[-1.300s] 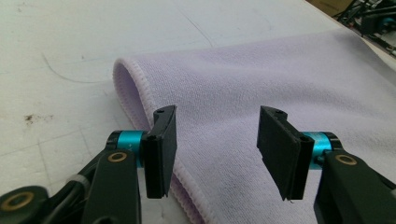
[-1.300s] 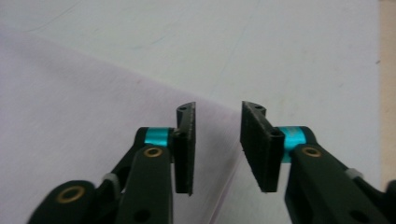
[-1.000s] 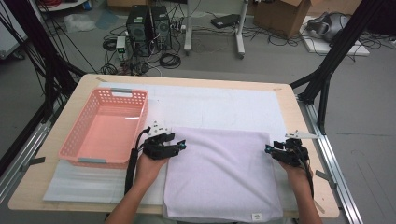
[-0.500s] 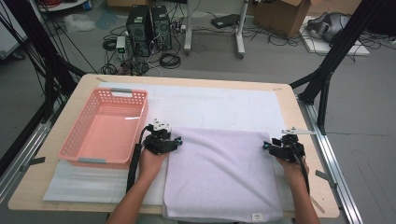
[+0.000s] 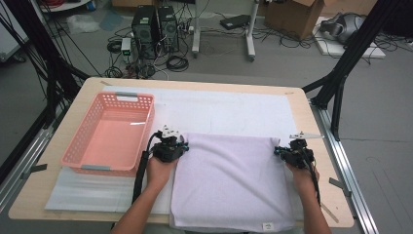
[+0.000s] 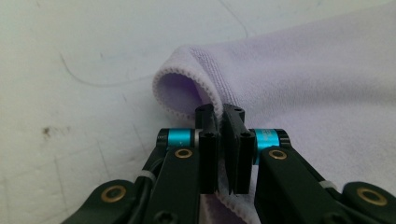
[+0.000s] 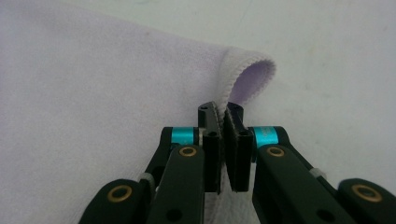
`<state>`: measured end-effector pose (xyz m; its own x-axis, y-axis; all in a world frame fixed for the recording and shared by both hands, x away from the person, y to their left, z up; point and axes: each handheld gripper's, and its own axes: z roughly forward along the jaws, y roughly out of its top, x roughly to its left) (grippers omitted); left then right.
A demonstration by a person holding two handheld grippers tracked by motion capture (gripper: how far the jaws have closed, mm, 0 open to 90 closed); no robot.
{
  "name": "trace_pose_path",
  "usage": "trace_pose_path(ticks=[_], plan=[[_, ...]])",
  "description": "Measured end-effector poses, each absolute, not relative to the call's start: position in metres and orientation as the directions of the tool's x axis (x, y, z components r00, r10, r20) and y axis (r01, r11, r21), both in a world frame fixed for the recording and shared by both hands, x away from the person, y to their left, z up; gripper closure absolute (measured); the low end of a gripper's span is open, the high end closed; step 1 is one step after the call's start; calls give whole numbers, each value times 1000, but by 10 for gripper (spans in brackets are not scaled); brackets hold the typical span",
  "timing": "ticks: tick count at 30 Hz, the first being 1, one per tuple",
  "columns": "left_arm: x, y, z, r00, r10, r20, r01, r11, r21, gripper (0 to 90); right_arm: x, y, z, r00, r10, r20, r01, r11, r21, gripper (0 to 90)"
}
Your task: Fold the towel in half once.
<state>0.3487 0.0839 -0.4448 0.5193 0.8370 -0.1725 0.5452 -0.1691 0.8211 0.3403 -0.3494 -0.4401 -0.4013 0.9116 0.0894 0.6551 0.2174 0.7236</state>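
High view has us pinching the lilac towel (image 5: 229, 180) at both far corners, left gripper (image 5: 171, 146) and right gripper (image 5: 292, 152) jaws having just closed tight on its hem.

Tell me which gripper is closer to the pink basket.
Left. The left gripper, shut on the towel's far left corner, sits just beside the pink basket; the right gripper grips the far right corner, a towel's width away.
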Motion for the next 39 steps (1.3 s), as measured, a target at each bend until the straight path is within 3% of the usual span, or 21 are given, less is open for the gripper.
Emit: trace_pose_path(ticks=[12, 23, 35, 37, 39], plan=[[388, 83, -398, 503, 847, -170, 476, -108, 873, 846, 368, -355, -414, -366, 930, 44, 550, 178, 816, 871], [435, 82, -388, 475, 860, -185, 485, -80, 871, 845, 415, -350, -398, -336, 942, -7, 522, 192, 831, 869], [449, 85, -395, 454, 864, -215, 490, -41, 871, 834, 438, -345, -398, -320, 948, 5, 509, 167, 844, 865], [449, 85, -397, 463, 859, -221, 496, -44, 867, 778, 439, -343, -400, -327, 945, 8, 512, 170, 842, 826], [447, 85, -397, 469, 852, -233, 506, -43, 862, 676, 439, -342, -403, -315, 949, 22, 538, 160, 827, 701]])
